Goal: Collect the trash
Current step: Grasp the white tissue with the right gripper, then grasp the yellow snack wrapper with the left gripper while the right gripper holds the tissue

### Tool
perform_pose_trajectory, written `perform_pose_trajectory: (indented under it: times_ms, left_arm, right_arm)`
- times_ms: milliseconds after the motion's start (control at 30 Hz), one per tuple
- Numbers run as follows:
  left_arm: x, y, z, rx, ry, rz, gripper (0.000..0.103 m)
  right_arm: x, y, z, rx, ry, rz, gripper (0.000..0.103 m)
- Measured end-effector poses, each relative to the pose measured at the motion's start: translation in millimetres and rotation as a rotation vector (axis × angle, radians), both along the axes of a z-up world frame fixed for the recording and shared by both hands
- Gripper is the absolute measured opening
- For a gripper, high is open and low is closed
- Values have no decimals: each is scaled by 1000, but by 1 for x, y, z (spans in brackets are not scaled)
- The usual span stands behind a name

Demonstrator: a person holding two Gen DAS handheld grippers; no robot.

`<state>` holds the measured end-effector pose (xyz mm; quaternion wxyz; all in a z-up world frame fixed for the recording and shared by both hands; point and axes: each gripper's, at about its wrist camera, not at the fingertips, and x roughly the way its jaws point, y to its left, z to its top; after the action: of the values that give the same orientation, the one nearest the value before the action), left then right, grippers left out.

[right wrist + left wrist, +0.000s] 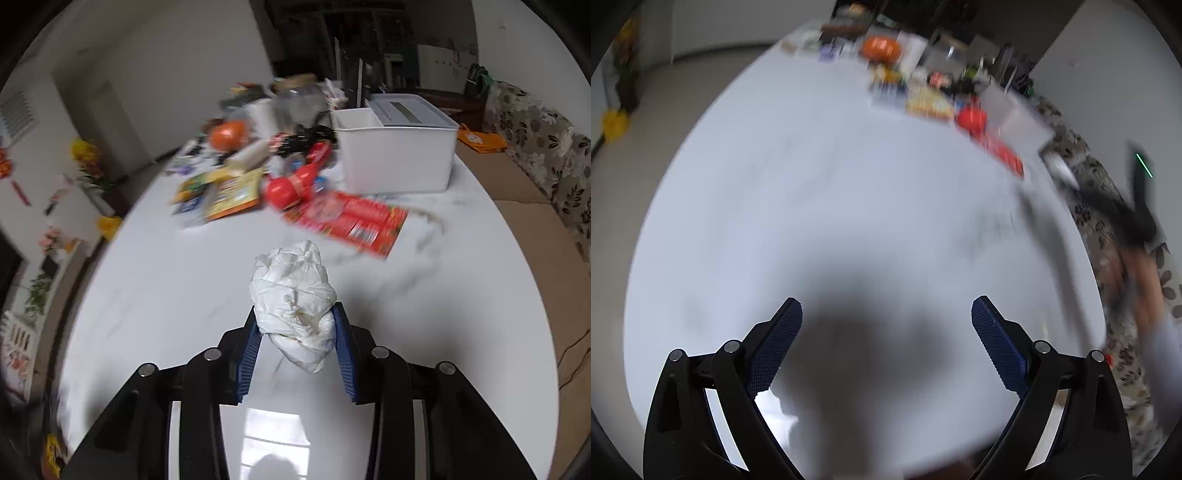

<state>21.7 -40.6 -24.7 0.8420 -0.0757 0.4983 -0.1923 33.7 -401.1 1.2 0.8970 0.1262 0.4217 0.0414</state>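
Note:
My right gripper (295, 325) is shut on a crumpled white tissue wad (293, 295), held above the white table (147, 295). My left gripper (886, 314) is open and empty above the same table (812, 184), with its blue pads wide apart. A bit of white paper (777, 417) shows under its left finger. The left wrist view is blurred by motion. At its right edge the other hand and its dark gripper (1141, 206) show as a blur.
A white bin (395, 155) stands at the far side of the table. Beside it lie a red packet (354, 221), red bottle (291, 184), yellow packet (236, 192) and orange ball (229, 134). A floral sofa (546, 147) runs along the right.

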Motion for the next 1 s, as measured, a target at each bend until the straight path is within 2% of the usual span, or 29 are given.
perform_pose_trajectory:
  times_ms: [167, 267, 367, 467, 600, 667, 733, 767, 800, 833, 900, 1000]
  left_arm:
    - [130, -42, 16, 19, -104, 5, 91]
    - [193, -63, 14, 12, -116, -7, 91]
    - [255, -76, -1, 18, -71, 23, 91]
    - [308, -70, -15, -81, -18, 123, 91]
    - [355, -68, -38, -163, 87, 210, 91]
    - [365, -67, -46, -179, 112, 234, 90]
    - [368, -66, -47, -183, 116, 239, 58]
    - [369, -64, -47, -235, 130, 225, 35]
    - [369, -62, -46, -270, 144, 219, 31]
    - [368, -62, -44, -256, 149, 211, 30]
    - [361, -60, -31, -226, 118, 180, 19]
    - [343, -48, -7, -237, 67, 159, 17]
  right_arm:
    - [-64, 16, 3, 110, -25, -4, 38]
    - [-85, 19, 5, 153, -44, -19, 38]
    - [-94, 26, 9, 142, -57, -12, 38]
    - [-100, 33, 13, 127, -64, 7, 38]
    - [-107, 34, 11, 124, -55, 6, 38]
    - [-108, 32, 10, 117, -45, -5, 38]
    - [-108, 30, 8, 116, -34, -11, 38]
    - [-108, 30, 8, 115, -32, -13, 38]
    - [-108, 31, 8, 115, -31, -12, 38]
    - [-108, 31, 9, 115, -31, -12, 38]
    - [-106, 35, 13, 117, -44, -7, 38]
    - [-104, 42, 22, 124, -73, 7, 38]
